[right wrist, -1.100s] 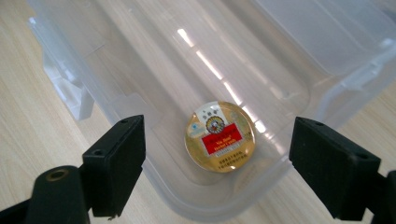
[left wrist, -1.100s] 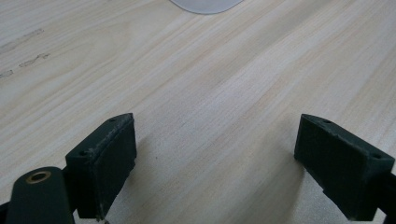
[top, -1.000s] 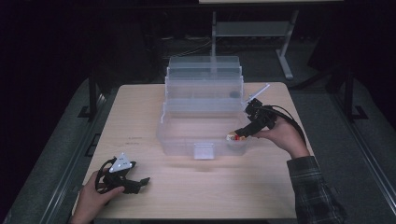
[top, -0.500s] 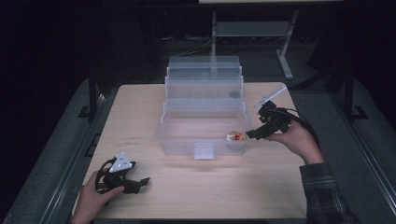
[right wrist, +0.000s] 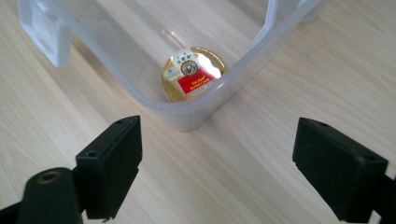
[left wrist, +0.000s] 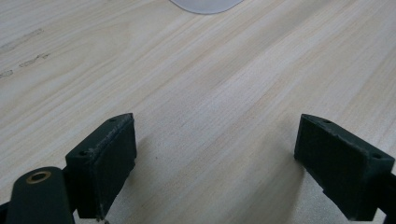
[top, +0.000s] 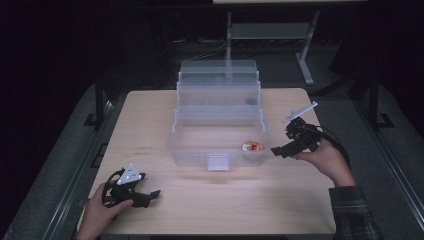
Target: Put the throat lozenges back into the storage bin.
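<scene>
A table bears a clear box. The right gripper, jaws just parted and empty, sits beside its corner. The left gripper rests agape near the table's front. A gold tin lies in the box's corner.

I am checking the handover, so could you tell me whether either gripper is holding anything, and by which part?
Nothing is held. The right gripper has just been opening, jaws empty; the gold tin lies in the clear box. The left gripper is open over bare table.
</scene>
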The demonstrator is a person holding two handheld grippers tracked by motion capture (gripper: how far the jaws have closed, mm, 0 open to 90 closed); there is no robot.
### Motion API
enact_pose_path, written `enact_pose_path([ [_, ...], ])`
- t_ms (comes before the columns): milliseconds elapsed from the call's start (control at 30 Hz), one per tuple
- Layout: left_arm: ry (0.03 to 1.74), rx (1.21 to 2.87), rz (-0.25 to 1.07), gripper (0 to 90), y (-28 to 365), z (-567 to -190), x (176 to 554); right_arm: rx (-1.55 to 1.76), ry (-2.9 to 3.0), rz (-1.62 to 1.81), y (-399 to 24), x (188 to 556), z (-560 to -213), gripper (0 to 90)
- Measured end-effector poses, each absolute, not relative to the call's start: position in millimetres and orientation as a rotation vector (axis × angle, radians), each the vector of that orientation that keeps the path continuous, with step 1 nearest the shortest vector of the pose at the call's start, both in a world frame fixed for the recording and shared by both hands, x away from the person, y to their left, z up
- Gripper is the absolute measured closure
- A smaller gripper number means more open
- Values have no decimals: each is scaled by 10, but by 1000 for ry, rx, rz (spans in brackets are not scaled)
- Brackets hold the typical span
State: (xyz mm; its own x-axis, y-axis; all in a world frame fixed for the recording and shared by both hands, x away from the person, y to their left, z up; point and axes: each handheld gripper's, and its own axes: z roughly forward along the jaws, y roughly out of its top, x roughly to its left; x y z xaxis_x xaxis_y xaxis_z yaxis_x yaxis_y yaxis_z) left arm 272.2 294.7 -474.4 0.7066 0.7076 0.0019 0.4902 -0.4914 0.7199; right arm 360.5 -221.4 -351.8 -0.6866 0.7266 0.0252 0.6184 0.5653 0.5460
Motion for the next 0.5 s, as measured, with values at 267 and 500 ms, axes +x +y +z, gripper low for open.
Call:
enact_pose_path([
  [267, 907, 2192, 388, 119, 2948, -4744, 2722, 1159, 2569, 826, -2298, 3524, -3652, 106],
  [500, 907, 2192, 388, 119, 2948, -4744, 2722, 1180, 2546, 869, -2365, 3437, -3791, 90],
])
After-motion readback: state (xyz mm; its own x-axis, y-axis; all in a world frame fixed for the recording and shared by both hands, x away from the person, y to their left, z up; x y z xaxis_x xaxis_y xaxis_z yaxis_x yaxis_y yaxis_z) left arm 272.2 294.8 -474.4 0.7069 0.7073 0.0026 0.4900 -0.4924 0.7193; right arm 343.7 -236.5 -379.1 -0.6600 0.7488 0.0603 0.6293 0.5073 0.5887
